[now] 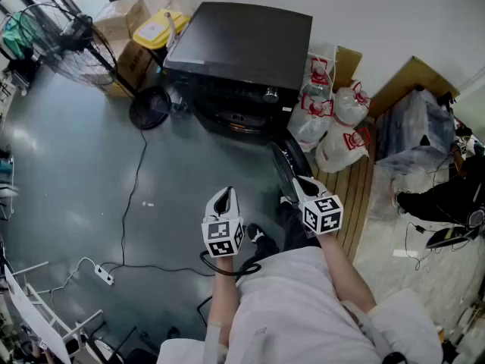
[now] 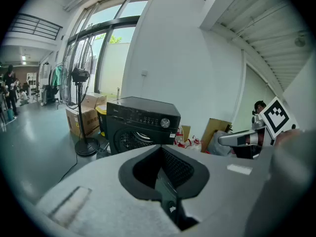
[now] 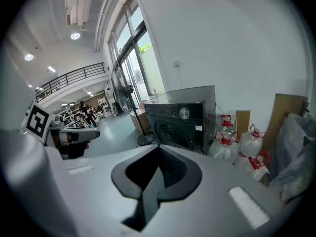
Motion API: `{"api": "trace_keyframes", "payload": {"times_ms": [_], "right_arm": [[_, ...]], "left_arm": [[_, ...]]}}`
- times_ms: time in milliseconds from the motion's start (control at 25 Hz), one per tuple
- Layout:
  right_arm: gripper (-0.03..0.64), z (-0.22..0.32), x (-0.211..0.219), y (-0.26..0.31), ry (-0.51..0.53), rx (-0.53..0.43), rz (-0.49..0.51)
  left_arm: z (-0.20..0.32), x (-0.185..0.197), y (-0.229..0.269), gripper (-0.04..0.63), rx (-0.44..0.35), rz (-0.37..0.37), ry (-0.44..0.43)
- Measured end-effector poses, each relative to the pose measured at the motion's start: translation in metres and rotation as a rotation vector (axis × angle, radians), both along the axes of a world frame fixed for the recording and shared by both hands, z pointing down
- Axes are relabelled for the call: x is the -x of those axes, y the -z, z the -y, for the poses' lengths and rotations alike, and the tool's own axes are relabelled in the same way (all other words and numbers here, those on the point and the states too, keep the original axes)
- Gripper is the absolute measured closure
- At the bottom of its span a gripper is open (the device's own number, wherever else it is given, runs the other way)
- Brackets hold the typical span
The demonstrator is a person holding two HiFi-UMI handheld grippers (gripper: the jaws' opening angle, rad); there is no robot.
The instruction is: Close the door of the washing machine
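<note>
Standing back from the black washing machine (image 1: 242,51) by the wall, its round door (image 1: 283,165) swung open toward the right claw (image 1: 303,182). That one and the left claw (image 1: 224,196) are both pinched closed on nothing. Bagged water jugs (image 1: 337,123) sit just beside the machine. Only the gripper views look into the drum (image 3: 171,131); can't tell what's in it.

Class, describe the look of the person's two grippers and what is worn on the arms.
The left gripper and right gripper have pale grey shells, each carrying a cube of black-and-white square markers. Black ribbed pads line the jaws. The person wears a white top; the forearms are bare.
</note>
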State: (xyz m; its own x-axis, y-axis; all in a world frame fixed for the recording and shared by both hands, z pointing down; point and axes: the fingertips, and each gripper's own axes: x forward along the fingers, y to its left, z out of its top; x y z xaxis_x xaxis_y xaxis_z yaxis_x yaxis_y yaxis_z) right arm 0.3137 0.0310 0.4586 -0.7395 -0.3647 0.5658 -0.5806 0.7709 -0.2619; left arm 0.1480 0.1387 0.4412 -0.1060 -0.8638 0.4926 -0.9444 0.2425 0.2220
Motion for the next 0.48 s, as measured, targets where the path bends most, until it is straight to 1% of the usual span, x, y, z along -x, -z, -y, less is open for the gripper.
{"api": "trace_keyframes", "payload": {"times_ms": [320,400,480], "right_arm": [[0.614,-0.001,-0.012,-0.001,-0.020,-0.015,0.012],[0.615,-0.002,-0.017,-0.004,-0.030,-0.006,0.016],[0.614,-0.003,-0.024,-0.010,-0.016,0.012,0.011]], "left_arm": [[0.004,-0.011,-0.005,0.589,-0.006,-0.011,-0.011],[0.003,-0.015,-0.008,0.589,-0.009,-0.019,-0.015],[0.005,-0.022,-0.014,0.589,-0.011,-0.032,-0.021]]}}
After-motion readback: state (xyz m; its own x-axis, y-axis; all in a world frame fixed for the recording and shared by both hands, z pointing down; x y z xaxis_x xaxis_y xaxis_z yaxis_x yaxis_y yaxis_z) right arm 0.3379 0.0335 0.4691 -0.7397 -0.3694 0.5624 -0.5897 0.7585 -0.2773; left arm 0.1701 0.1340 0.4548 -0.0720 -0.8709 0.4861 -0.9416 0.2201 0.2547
